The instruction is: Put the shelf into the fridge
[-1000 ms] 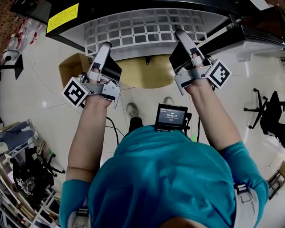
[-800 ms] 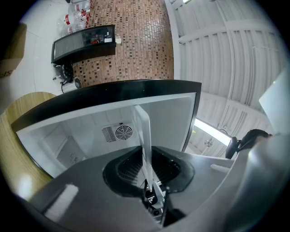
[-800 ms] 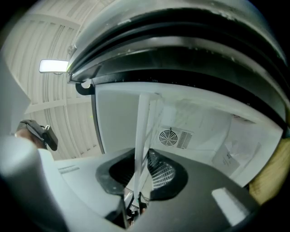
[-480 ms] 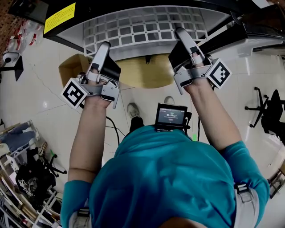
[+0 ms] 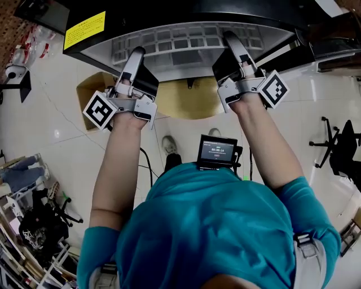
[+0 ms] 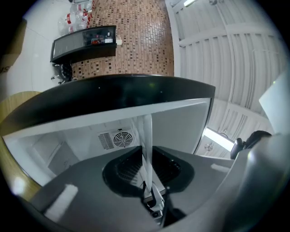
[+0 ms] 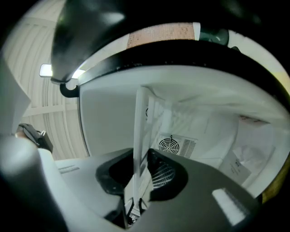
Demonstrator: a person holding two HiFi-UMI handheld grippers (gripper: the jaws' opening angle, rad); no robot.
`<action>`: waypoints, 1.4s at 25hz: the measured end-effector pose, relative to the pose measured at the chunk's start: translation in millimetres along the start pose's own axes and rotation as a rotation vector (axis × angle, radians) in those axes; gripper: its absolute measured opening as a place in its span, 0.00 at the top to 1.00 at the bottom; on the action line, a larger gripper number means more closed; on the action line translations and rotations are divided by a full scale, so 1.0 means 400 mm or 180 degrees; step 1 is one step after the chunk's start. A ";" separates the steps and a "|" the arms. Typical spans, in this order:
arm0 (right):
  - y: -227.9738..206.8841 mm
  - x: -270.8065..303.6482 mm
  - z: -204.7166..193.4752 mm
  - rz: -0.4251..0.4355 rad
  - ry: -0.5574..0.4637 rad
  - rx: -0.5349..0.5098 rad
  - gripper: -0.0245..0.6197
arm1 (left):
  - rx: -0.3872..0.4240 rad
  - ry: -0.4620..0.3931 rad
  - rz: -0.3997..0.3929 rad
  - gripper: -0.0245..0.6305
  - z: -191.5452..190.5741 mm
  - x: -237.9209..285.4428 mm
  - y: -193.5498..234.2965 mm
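The shelf (image 5: 180,40), clamped by left gripper (image 5: 137,52) and right gripper (image 5: 230,39), lies partly inside the fridge (image 5: 186,11) above pale floor tiles (image 5: 56,132).

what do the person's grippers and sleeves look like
The left gripper and right gripper look alike: pale grey jaws, black and silver bodies, each with a white cube bearing a black square marker. The person wears a teal short-sleeved shirt.

The person wears a teal short-sleeved shirt (image 5: 208,226) with grey straps (image 5: 309,251) at the shoulders, and the silver-grey left gripper (image 5: 137,52) and right gripper (image 5: 230,37) each carry a white cube (image 5: 100,110) printed with black square markers.
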State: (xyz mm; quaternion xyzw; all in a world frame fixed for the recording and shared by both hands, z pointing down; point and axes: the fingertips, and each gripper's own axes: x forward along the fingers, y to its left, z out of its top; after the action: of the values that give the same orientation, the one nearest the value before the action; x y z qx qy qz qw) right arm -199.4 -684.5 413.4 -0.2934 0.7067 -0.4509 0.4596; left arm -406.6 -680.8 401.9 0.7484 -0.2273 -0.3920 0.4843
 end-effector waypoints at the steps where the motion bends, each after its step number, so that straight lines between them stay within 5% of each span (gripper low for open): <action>1: -0.004 -0.002 -0.004 -0.0026 -0.0019 0.0018 0.86 | -0.0030 -0.0033 -0.0001 0.86 0.000 -0.004 0.004; 17: -0.010 0.038 -0.008 -0.0003 -0.0308 -0.0215 0.84 | 0.0084 -0.0300 -0.0040 0.85 0.027 0.008 0.009; 35: -0.002 -0.009 -0.059 0.0045 0.0076 -0.0558 0.82 | 0.0313 -0.0060 0.0067 0.85 -0.017 -0.059 0.023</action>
State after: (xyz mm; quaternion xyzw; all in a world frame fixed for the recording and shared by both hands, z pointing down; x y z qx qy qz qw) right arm -219.7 -673.0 419.5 -0.3221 0.7510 -0.3874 0.4268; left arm -414.7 -664.1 420.5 0.7652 -0.2587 -0.3821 0.4489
